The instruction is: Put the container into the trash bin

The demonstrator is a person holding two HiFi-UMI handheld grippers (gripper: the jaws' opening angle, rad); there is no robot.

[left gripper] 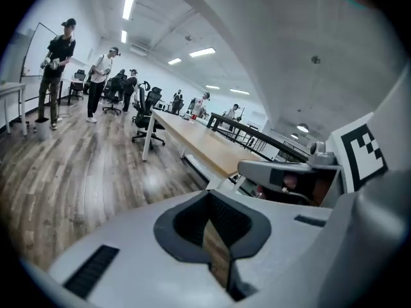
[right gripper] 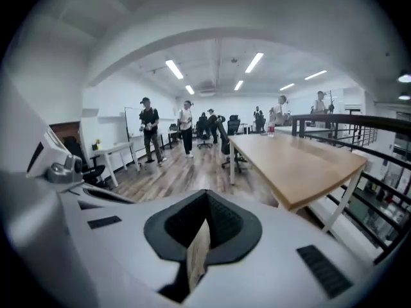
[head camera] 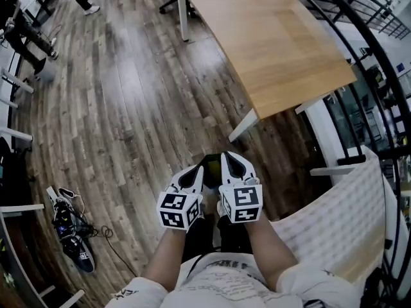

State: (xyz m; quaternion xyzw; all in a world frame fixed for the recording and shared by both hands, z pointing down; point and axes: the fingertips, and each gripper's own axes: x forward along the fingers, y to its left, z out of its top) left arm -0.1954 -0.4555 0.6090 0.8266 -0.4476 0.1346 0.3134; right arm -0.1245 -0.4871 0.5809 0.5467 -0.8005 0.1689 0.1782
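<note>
My left claw (head camera: pixel 196 172) and right claw (head camera: pixel 232 160) are both shut and empty at 6 o'clock above the wood floor (head camera: pixel 128 108); container and trash bin show nowhere, so I can't judge weight, stiffness or hold.

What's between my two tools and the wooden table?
Only bare plank floor, as the head view shows.

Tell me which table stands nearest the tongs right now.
The long wooden-topped table, whose white corner leg stands just ahead of the left tongs and right tongs. The small white table across the room lies farther off.
</note>
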